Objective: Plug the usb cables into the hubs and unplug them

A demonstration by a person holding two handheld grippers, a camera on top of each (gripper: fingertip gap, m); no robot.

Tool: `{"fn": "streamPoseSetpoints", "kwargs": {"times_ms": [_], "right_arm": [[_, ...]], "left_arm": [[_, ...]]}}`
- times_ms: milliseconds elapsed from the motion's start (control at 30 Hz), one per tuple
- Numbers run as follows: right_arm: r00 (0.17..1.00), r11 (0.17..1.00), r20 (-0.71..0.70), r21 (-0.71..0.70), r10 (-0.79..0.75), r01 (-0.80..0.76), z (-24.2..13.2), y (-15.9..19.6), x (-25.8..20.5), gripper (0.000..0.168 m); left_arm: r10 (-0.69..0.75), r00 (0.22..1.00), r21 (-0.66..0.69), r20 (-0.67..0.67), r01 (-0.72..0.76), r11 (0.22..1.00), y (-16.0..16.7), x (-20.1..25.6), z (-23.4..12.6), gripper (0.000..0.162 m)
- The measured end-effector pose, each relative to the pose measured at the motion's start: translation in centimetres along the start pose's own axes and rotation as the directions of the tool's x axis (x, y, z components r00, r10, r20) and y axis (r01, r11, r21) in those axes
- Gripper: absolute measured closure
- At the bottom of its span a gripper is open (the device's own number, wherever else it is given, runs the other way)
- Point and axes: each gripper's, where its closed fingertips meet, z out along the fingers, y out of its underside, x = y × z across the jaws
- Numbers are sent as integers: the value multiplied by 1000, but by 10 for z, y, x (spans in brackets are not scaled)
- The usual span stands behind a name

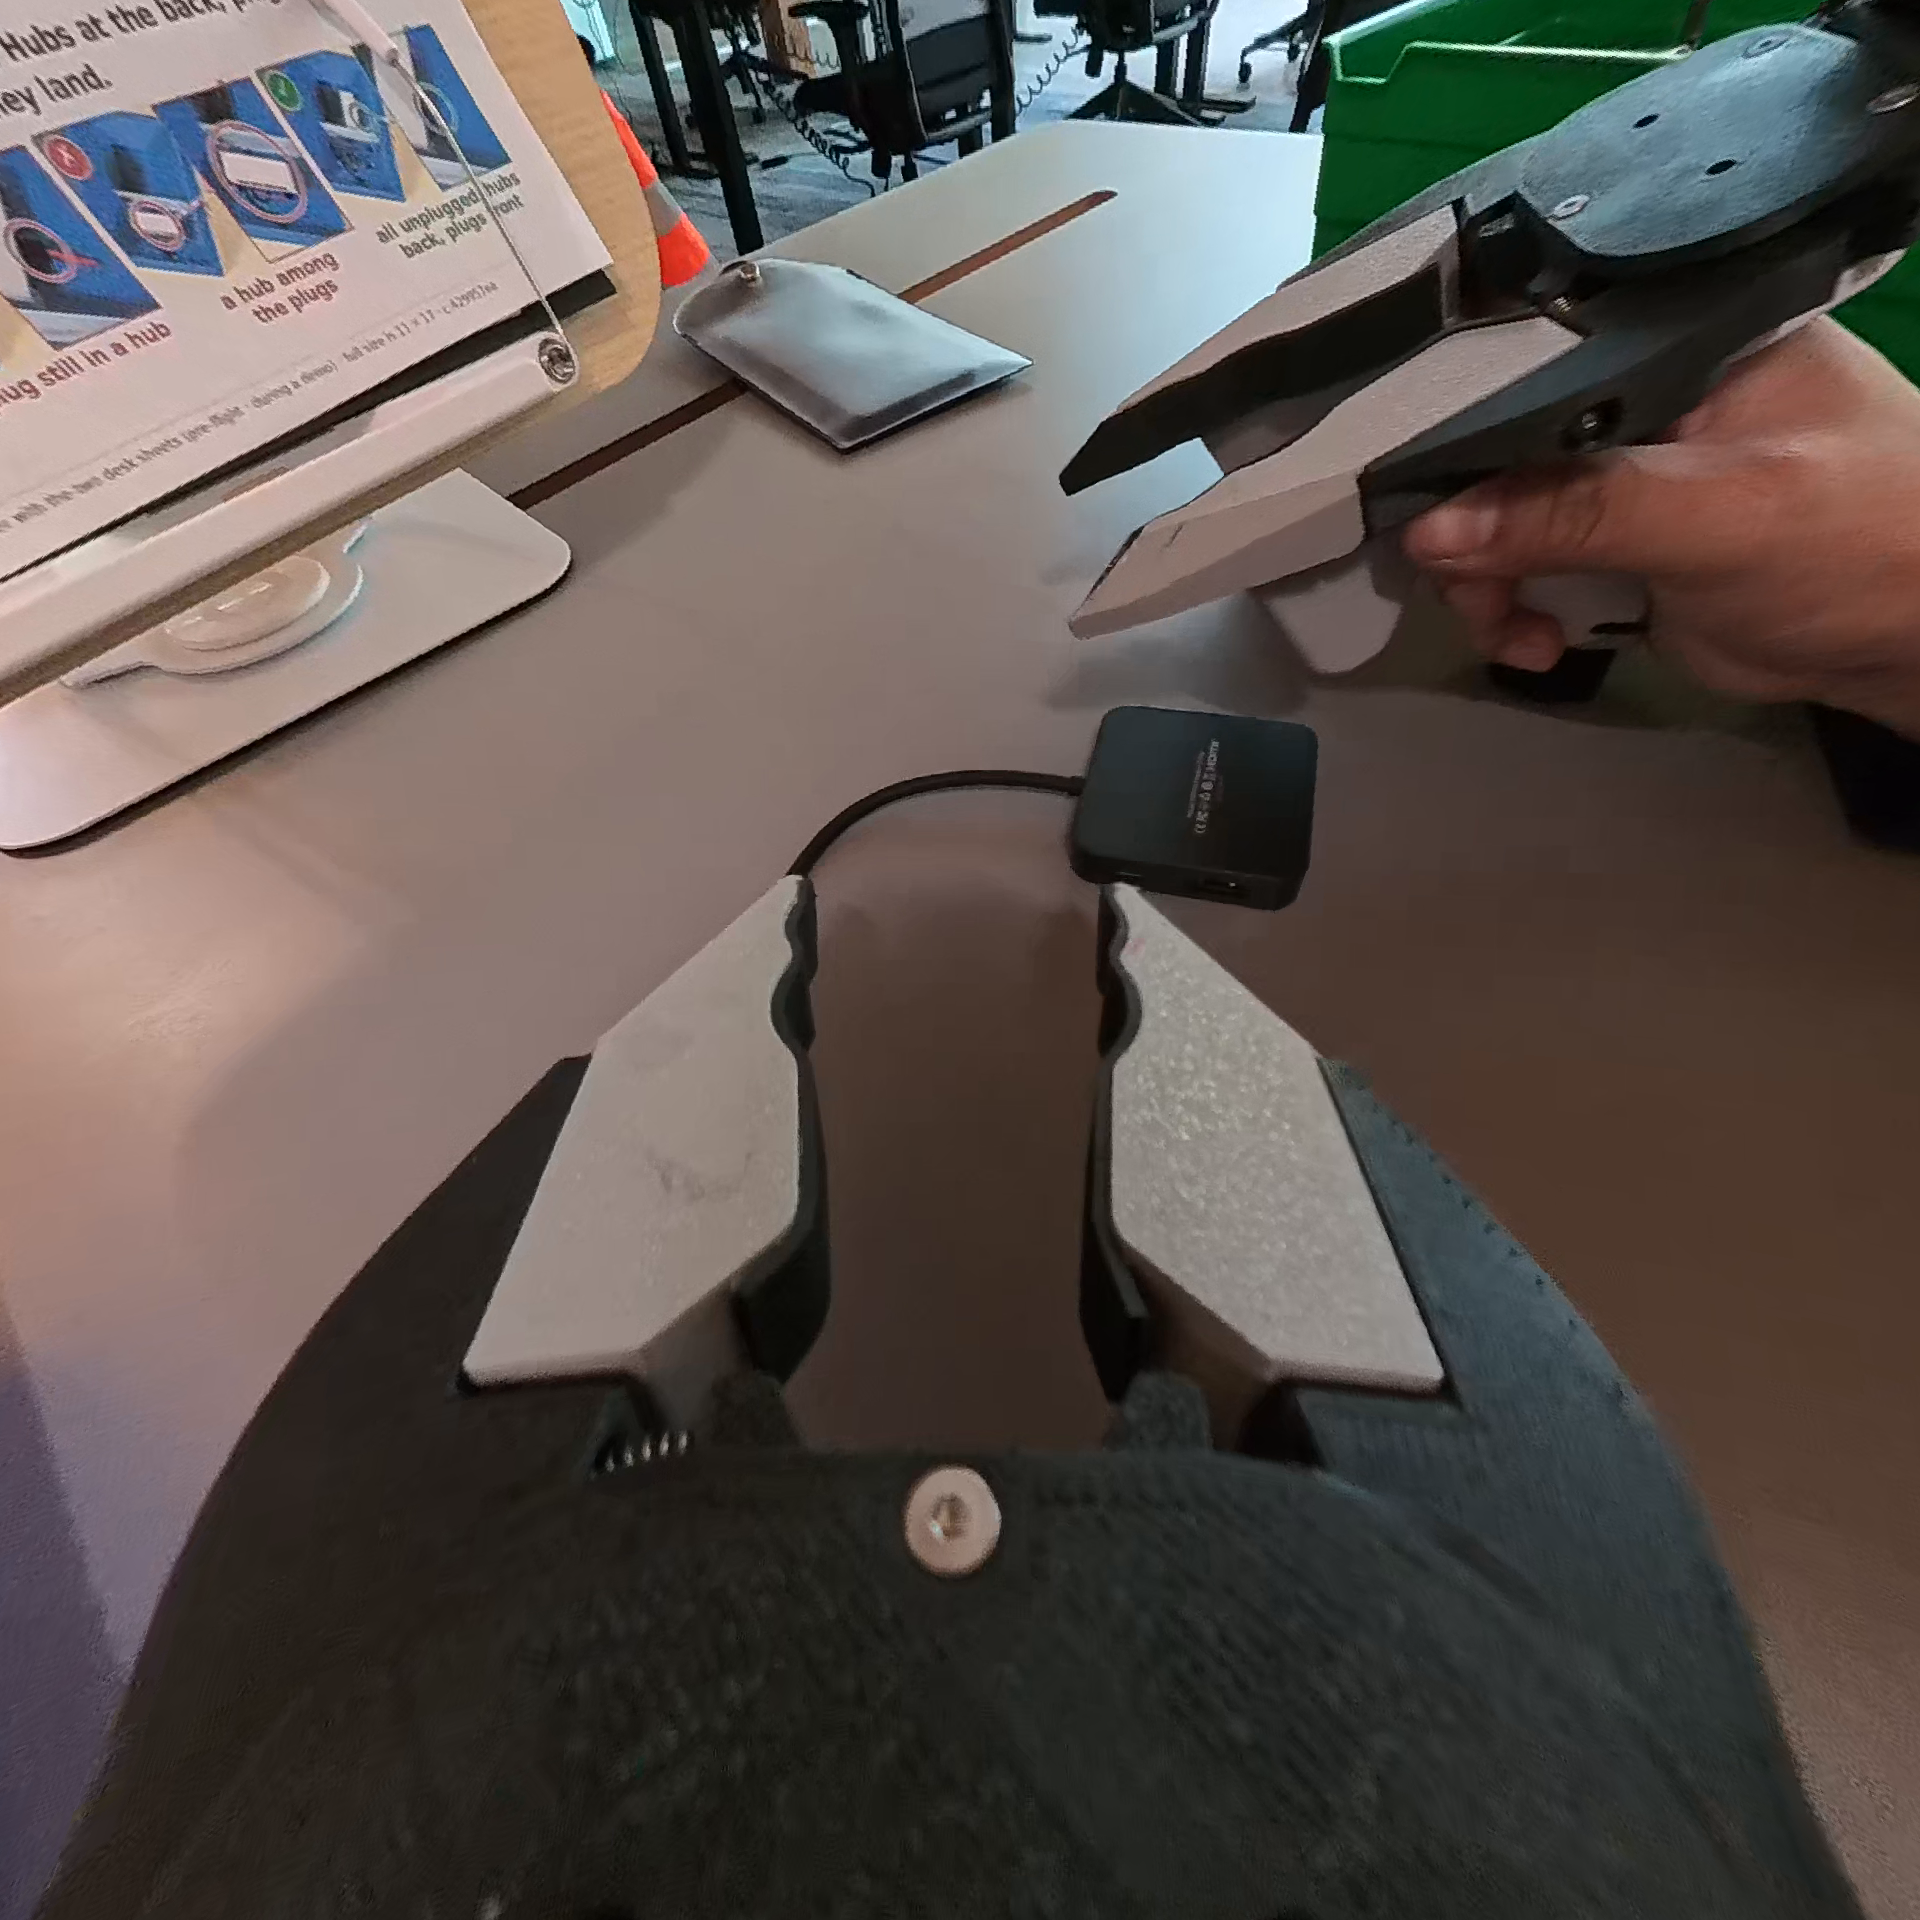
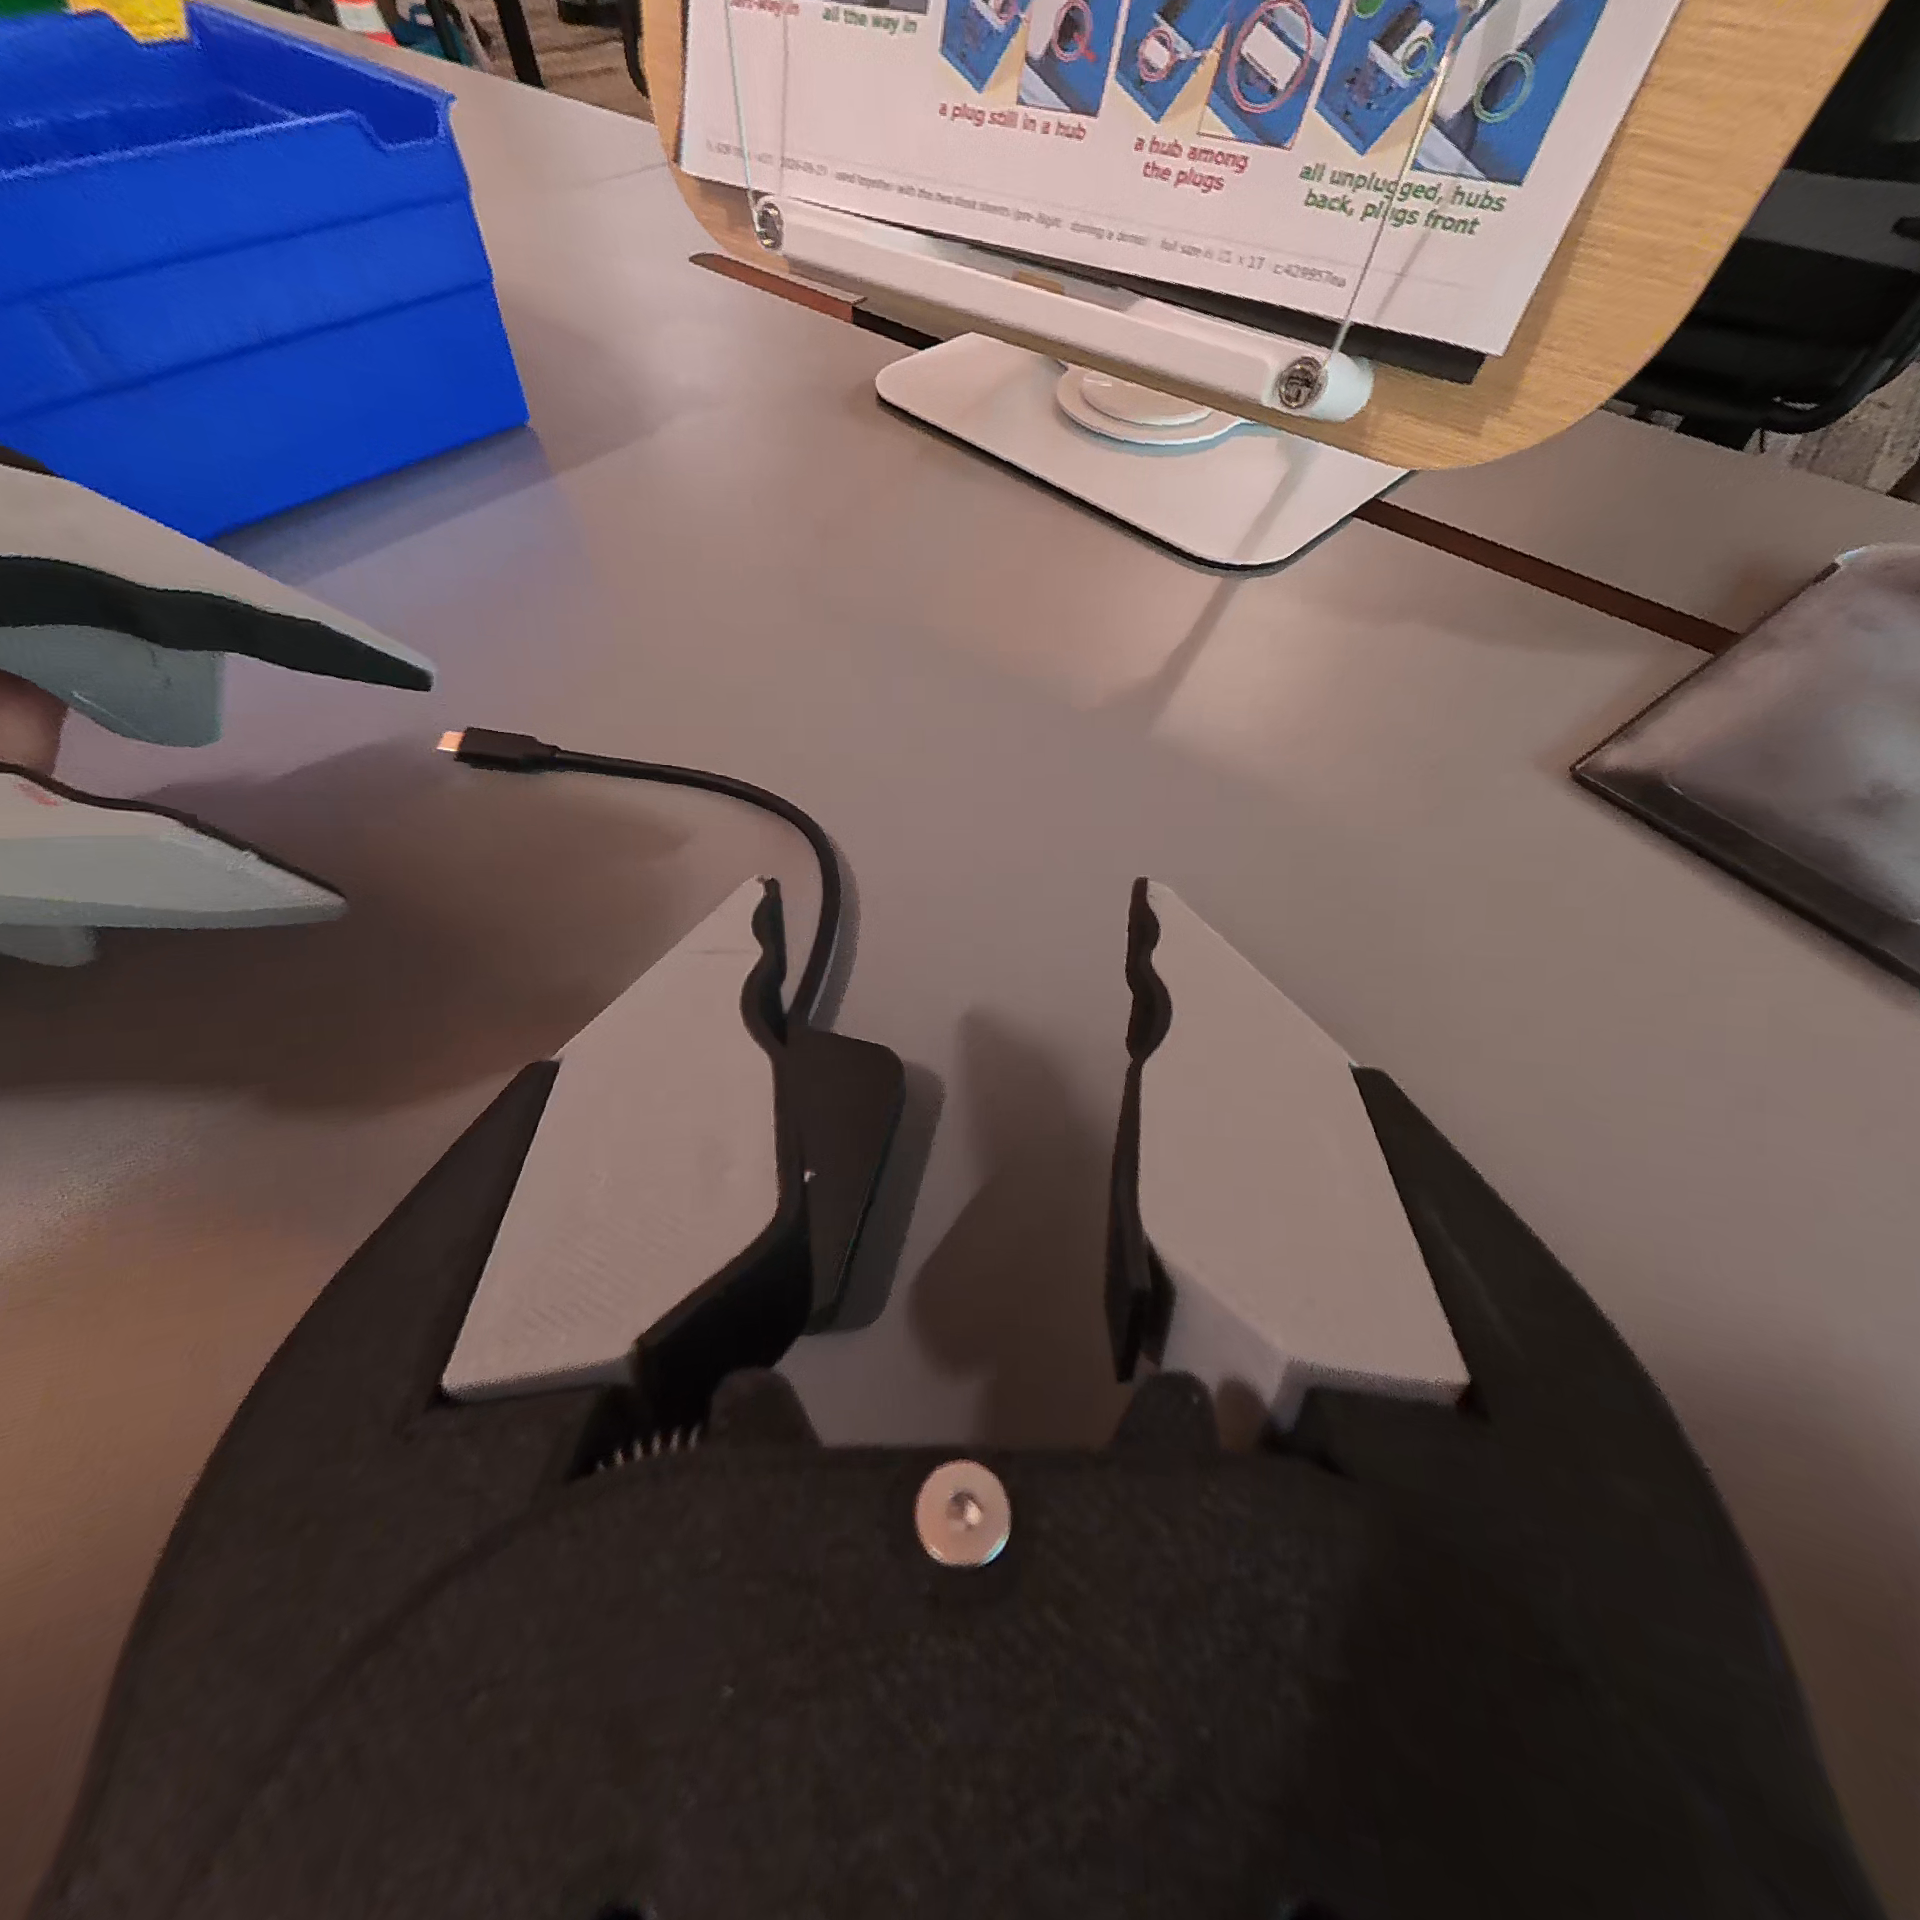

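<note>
The left gripper (image 1: 956, 914) sits low in the middle of its own view with its jaws spread apart and nothing between them but bare grey table (image 1: 727, 623). Just past its right fingertip lies a small black hub (image 1: 1195, 805), flat on the table. A thin black cable (image 1: 935, 795) comes out of the hub's left side and curves down behind the left fingertip, where it goes out of sight.

The right gripper (image 1: 1081, 551) shows in the upper right of the left wrist view, held by a hand (image 1: 1683, 561). Its jaws are spread too, and it hangs over the table just above the hub, not touching it.

In the right wrist view the right gripper (image 2: 951, 894) is in the lower middle. The hub (image 2: 852, 1174) lies under it, close against the inside of the left finger, and that finger covers part of it. I cannot tell if the finger touches the hub. The cable (image 2: 727, 784) runs up and to the left and ends in a small metal plug (image 2: 462, 744) lying loose on the table. The plug lies near the tips of the left gripper (image 2: 384, 790), which comes in from the left edge and is mostly cut off.

A white stand (image 1: 312, 603) with a printed picture sheet (image 1: 260, 208) fills the upper left of the left wrist view. Behind the hub is a flat dark pouch (image 1: 852, 353). A green bin (image 1: 1558, 94) is in the upper right corner, partly behind the right gripper. A blue bin (image 2: 229, 270) sits in the upper left of the right wrist view. Chairs far back are blurry.
</note>
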Motion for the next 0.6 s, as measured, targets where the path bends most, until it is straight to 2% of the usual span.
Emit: {"fn": "streamPoseSetpoints", "kwargs": {"times_ms": [33,300,600], "right_arm": [[1000,1000,3,0,-9,9,0,-1,-2,103],[998,998,24,32,-64,63,-7,-16,-21,88],[992,994,91,72,-84,77,-17,-27,-41,88]], "left_arm": [[-2,1000,-1,0,2,1000,0,-1,0,110],[-15,997,-58,-81,10,998,8,16,2,105],[-43,988,-51,-147,36,998,8,25,-3,108]]}}
